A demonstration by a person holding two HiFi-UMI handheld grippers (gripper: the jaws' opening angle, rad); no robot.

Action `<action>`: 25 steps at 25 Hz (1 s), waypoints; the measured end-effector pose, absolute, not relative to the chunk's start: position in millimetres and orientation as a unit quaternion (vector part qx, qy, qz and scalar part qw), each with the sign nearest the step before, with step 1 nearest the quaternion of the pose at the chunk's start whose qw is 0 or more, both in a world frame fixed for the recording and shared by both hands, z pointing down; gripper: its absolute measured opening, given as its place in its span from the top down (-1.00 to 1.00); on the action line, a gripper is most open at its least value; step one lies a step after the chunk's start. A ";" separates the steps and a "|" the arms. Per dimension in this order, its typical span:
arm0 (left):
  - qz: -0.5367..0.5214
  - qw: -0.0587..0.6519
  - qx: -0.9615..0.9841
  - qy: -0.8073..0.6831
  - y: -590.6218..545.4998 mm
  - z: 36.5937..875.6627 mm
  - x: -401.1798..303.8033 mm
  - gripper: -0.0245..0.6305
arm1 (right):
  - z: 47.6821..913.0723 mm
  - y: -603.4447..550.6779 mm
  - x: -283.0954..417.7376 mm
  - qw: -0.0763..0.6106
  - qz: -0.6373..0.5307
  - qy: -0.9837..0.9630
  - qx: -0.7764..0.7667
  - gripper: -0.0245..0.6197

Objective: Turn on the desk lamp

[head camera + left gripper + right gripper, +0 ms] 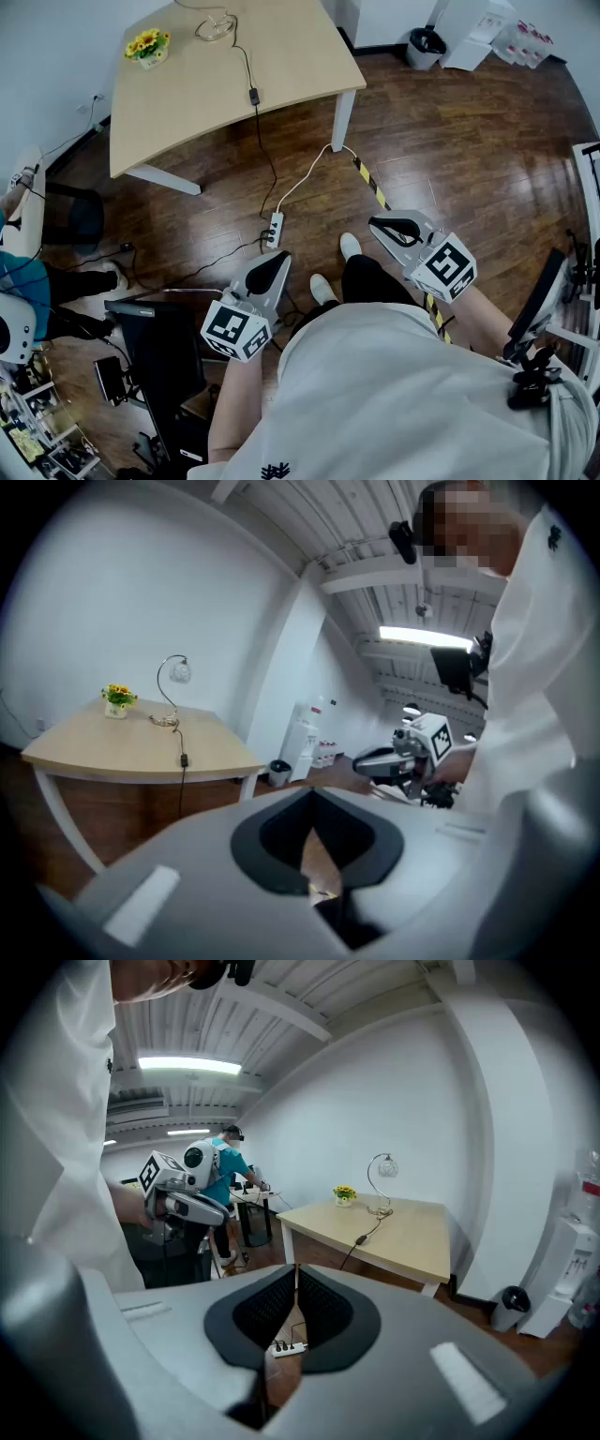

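The desk lamp (216, 25), a thin curved metal stem on a round base, stands at the far end of the light wooden table (291, 56). Its black cord with an inline switch (254, 96) runs off the table edge to a white power strip (274, 228) on the floor. The lamp (174, 673) shows far off in the left gripper view, and the lamp (382, 1168) likewise in the right gripper view. My left gripper (279, 259) and right gripper (378, 225) are held low by my body, well short of the table, both shut on nothing.
A small pot of yellow flowers (148, 45) sits on the table's left corner. Yellow-black tape (373, 190) crosses the dark wood floor. A black chair and desk gear (155, 347) stand at my left, another person (28, 281) beyond. A bin (427, 44) is at the back.
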State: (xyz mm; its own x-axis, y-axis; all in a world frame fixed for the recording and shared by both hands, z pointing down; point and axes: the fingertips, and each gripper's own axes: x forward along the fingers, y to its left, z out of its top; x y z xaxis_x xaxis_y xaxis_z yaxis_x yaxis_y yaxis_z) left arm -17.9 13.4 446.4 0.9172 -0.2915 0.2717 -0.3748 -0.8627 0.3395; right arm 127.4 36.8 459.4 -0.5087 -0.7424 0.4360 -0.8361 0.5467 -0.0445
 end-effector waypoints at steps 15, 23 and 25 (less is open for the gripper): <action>0.116 0.200 0.939 -0.256 -151.3 421.8 55.6 0.88 | 467.2 -162.2 175.9 0.179 0.112 -0.907 0.366 0.90; 0.108 0.214 0.927 -0.289 -190.3 422.0 55.2 0.88 | 480.1 -235.9 163.1 0.196 0.097 -0.923 0.315 0.90; 0.105 0.218 0.925 -0.294 -199.0 423.7 46.8 0.88 | 485.3 -252.8 156.3 0.205 0.090 -0.924 0.311 0.90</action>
